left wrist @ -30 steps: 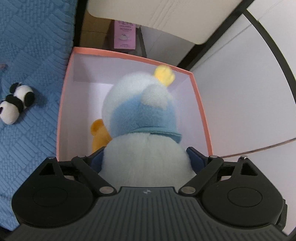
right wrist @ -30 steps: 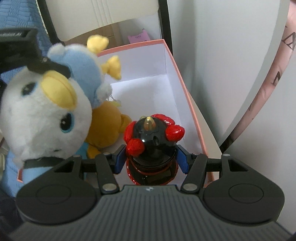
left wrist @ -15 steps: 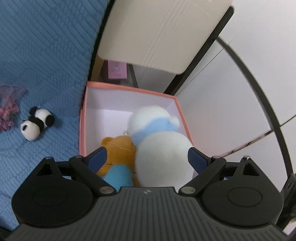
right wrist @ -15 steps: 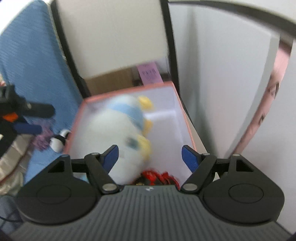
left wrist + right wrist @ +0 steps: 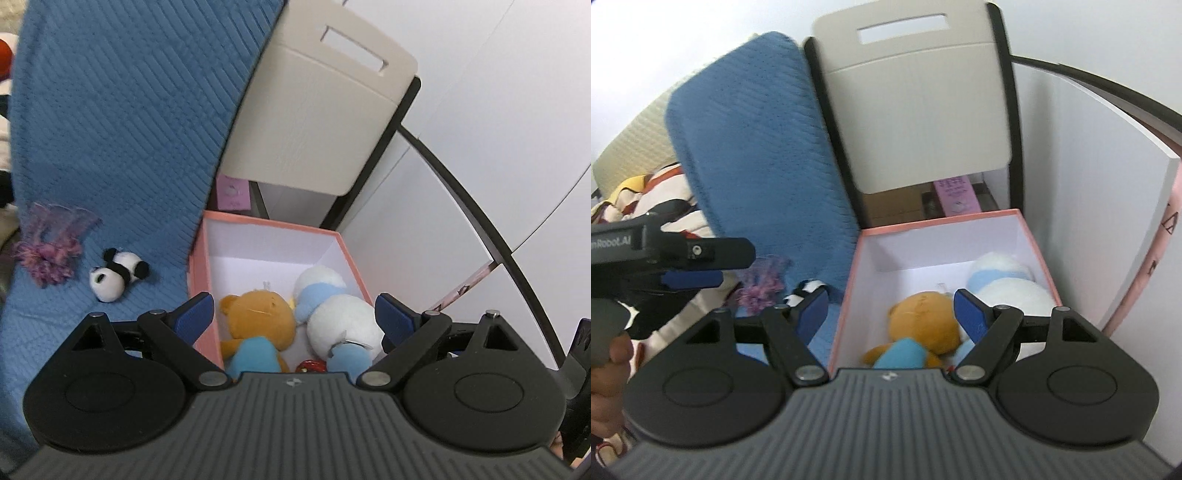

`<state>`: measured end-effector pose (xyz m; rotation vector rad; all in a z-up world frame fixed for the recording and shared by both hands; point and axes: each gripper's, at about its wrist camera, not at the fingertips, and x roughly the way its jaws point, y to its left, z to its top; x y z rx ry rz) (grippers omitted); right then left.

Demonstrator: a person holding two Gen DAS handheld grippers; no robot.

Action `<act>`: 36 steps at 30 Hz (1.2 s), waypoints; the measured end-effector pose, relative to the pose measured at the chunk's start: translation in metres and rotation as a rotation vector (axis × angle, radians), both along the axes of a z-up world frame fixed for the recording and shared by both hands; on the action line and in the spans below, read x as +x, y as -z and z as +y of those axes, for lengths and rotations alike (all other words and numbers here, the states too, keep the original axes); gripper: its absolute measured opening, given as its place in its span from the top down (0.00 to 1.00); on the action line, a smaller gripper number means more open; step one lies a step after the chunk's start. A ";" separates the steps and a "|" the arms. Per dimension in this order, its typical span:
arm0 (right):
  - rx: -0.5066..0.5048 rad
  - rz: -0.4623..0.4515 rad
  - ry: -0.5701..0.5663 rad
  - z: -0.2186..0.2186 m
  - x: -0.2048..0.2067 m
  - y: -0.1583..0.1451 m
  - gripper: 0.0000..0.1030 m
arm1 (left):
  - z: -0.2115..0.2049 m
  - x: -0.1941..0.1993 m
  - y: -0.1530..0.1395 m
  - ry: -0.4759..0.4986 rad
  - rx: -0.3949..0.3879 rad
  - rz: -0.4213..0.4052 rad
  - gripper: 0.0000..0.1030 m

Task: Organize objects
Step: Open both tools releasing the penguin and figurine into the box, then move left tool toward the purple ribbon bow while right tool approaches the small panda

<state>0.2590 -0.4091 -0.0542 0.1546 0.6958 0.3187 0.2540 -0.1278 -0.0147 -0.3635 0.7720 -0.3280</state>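
The pink box (image 5: 272,225) sits low in the middle of the left wrist view, against the blue blanket (image 5: 122,140), so toys can be dropped straight in. Inside lie the orange bear (image 5: 258,314), the white and blue plush bird (image 5: 340,314) and a red toy (image 5: 310,366) barely showing at the bottom. The left claw (image 5: 294,314) is released with nothing between its jaws; the right claw (image 5: 891,312) is likewise spread and empty. The small panda (image 5: 116,273) and a purple tuft (image 5: 48,254) lie at mid-left on the blanket, seemingly waiting their turn.

A second ago the left claw gripped the bird and the right claw the red toy over the box; both now rest inside, and the right jaws have just been opening.
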 end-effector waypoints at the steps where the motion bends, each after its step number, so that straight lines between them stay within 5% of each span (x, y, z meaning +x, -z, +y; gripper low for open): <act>1: 0.000 -0.003 -0.006 0.007 0.002 0.003 0.25 | 0.006 -0.007 -0.002 -0.006 0.000 -0.009 0.07; 12: -0.030 0.024 -0.081 0.062 -0.043 0.015 0.25 | 0.064 -0.071 0.007 -0.091 0.018 -0.069 0.07; 22: -0.039 0.038 -0.092 0.096 -0.068 0.029 0.25 | 0.107 -0.098 0.036 -0.146 0.034 -0.030 0.07; 36: -0.074 0.046 -0.147 0.129 -0.055 0.043 0.25 | 0.140 -0.095 0.056 -0.247 0.025 -0.025 0.07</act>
